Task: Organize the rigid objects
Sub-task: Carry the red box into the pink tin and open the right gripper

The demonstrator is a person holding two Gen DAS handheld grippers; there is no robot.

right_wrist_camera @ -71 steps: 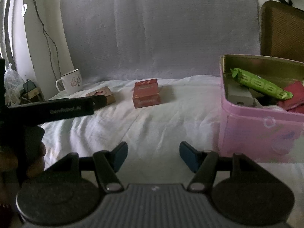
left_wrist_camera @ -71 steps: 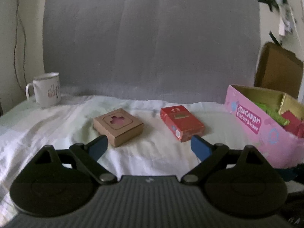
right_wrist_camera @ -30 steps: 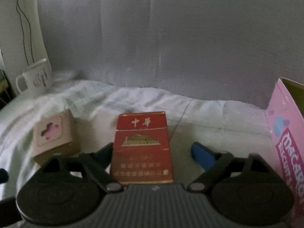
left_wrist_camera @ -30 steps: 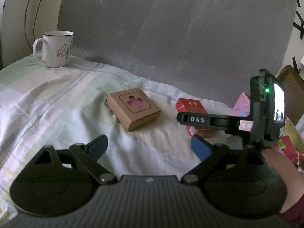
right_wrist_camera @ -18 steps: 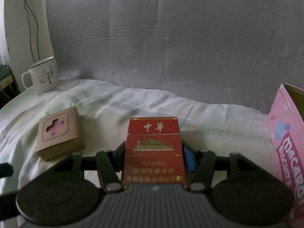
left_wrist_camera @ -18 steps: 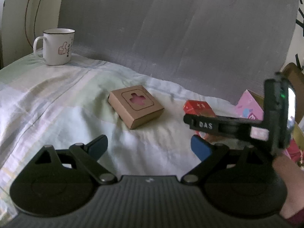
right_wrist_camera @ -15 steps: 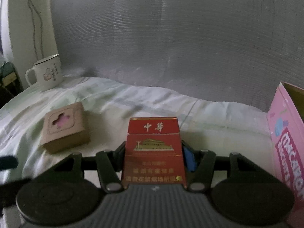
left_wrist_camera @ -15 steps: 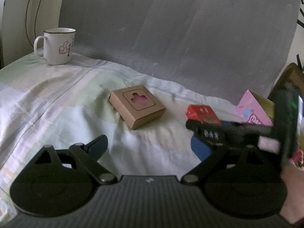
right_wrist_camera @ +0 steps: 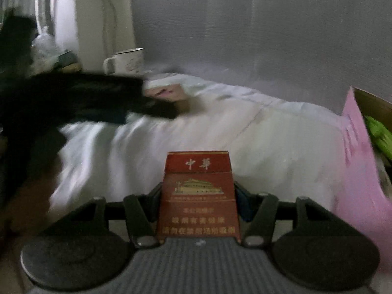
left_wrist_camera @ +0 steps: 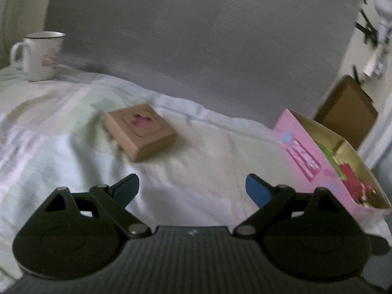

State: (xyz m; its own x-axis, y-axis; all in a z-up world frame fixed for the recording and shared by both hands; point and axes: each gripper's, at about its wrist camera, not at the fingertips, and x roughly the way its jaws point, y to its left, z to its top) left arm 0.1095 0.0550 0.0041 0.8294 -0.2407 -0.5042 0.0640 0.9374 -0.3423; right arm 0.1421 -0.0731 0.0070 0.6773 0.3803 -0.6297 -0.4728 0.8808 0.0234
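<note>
Your right gripper (right_wrist_camera: 198, 203) has its jaws pinching the red cigarette pack (right_wrist_camera: 198, 193) by its two long sides, pack held clear of the white sheet (right_wrist_camera: 269, 147), front face toward the camera. Looks like you're mid-carry toward the pink box (right_wrist_camera: 360, 171) at the right. Keep the squeeze steady and even; the pack is thin card and probably dents if you clamp harder. Keep it level and lift it high enough to clear the pink wall before you cross over. The box already holds a green packet (right_wrist_camera: 378, 134) and red items, so aim for a free patch and set the pack flat rather than dropping it on edge. Release only once it rests on something.

Your left gripper (left_wrist_camera: 192, 187) has its jaws spread wide with nothing between them, hovering over the sheet. The brown cardboard box (left_wrist_camera: 142, 132) with the pink cutout lies just ahead of it, flat on the sheet, and is likely your next pick. Hold the left hand out of the right hand's path to the pink box.

The pack: red, rigid, rectangular, flip-top lid shut, gold building print and gold lettering on the front, white characters on the lid. Corners look square, no crush visible. The right view is blurred at the left side, so detail there is unclear. A white mug (left_wrist_camera: 39, 56) stands at the far left, well apart from everything.
</note>
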